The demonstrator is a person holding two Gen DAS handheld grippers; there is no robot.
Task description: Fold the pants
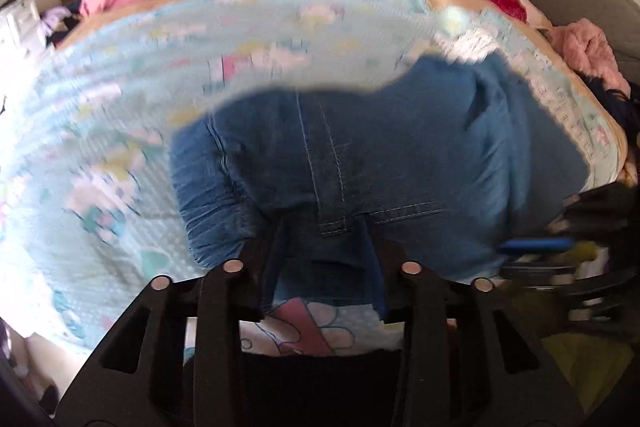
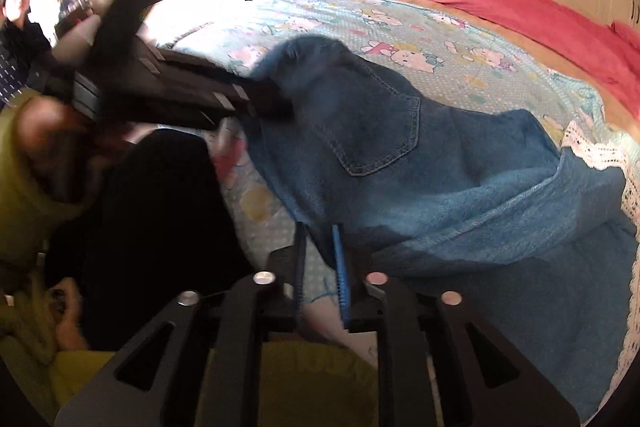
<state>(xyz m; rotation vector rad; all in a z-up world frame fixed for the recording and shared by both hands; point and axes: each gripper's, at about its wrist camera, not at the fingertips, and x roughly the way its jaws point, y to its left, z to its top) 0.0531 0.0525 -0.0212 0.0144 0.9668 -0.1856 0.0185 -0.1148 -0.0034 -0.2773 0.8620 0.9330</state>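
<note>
Between my left claw's (image 1: 324,247) fingers sits the near edge of the jeans (image 1: 360,147), and the pads look clamped on that denim, I reckon to carry it over for a fold. Ahead of both claws the jeans lie bunched on the cartoon-print sheet (image 1: 120,107). My right claw (image 2: 322,259) stands narrowly parted at the denim's edge, gripping nothing I can see, probably lining up its own pinch.
</note>
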